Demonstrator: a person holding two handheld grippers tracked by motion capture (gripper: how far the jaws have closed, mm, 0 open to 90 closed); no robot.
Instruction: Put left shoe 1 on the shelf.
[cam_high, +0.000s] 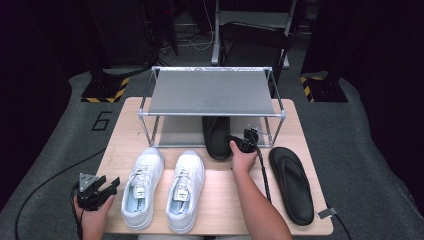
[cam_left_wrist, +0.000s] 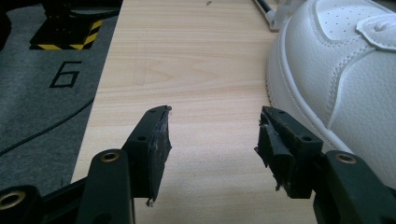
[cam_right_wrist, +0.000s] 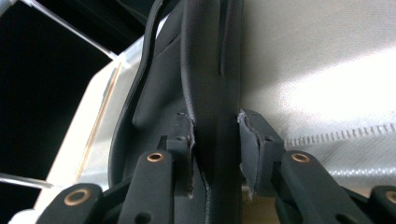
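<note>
Left gripper (cam_high: 102, 189): parked at table's left edge, jaws wide apart, nothing between.
Sneakers (cam_high: 186, 190): untouched, mid-table.
Right gripper (cam_right_wrist: 215, 144): clamped on sandal's side wall.
Sandal (cam_high: 216, 136): half under rack (cam_high: 212, 92), on lower shelf.
Handling: likely light, soft, bendy; best pinched at rim.

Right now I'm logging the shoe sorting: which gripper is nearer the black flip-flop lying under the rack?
Right. The right gripper is clamped on that black flip-flop; the left gripper sits open at the table's near left corner, beyond the white sneakers.
</note>
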